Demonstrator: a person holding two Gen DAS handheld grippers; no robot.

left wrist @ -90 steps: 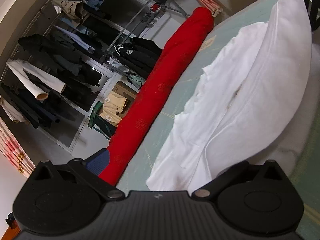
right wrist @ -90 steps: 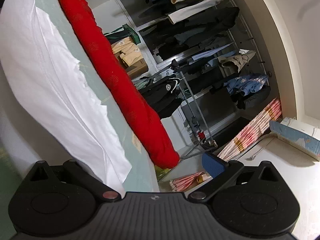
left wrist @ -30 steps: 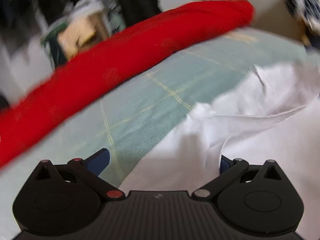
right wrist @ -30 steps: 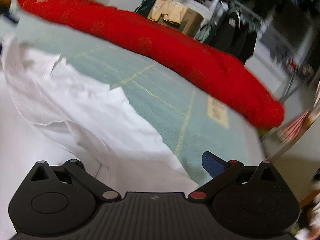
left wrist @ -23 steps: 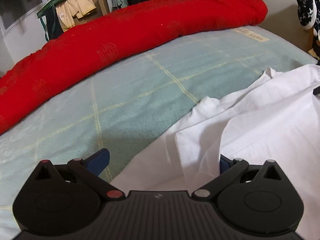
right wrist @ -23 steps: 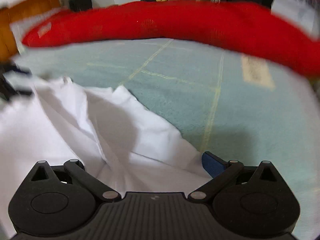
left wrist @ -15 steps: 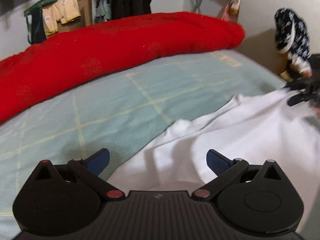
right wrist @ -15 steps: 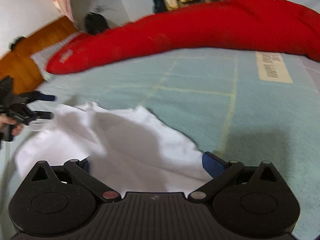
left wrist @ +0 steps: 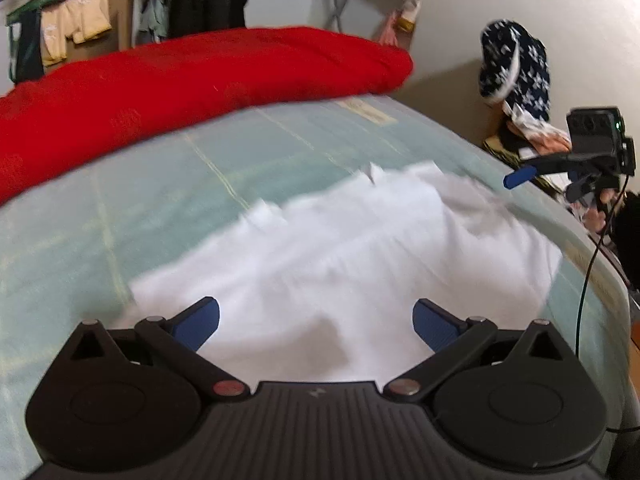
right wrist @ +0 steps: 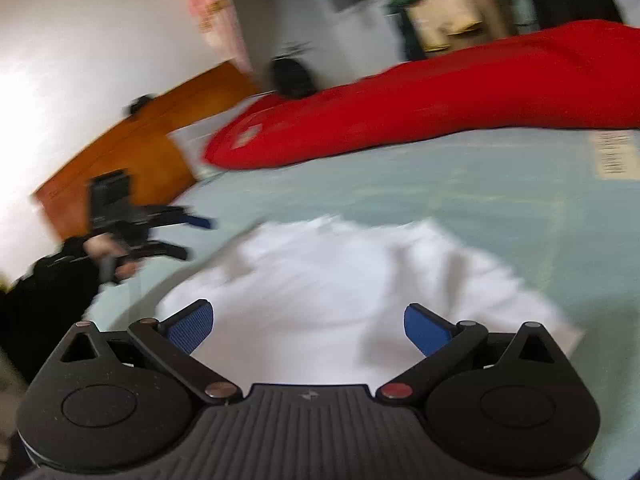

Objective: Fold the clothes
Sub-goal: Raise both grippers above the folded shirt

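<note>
shirt between two spread grippers

lies flat and rumpled on the pale green bed cover [left wrist: 168, 184], a white shirt [left wrist: 360, 248], spread wide with its long axis running side to side between the two hands. sits well short of the red quilt [left wrist: 180, 80] rolled along the far edge of the bed.

left gripper [left wrist: 316, 322]: spread wide, nothing between the blue pads [left wrist: 198, 320], held low over the near-left edge of the cloth. shirt directly ahead and just below, running off to the right toward the other hand.

right gripper [right wrist: 306, 324]: likewise spread, pinching nothing, over the near-right edge, with the cloth running off to the left. seen from the left wrist camera at the far right end of the shirt, just off its corner; cannot tell whether clear of the cloth or brushing it, given the blur.

neither hand clearly nearer: one at each end, roughly mirrored across the width. suggests a two-handed pinch next, each side on its own near corner or hem, then a carry along the short axis toward the quilt. hems and sleeves too smeared to place exactly.
</note>
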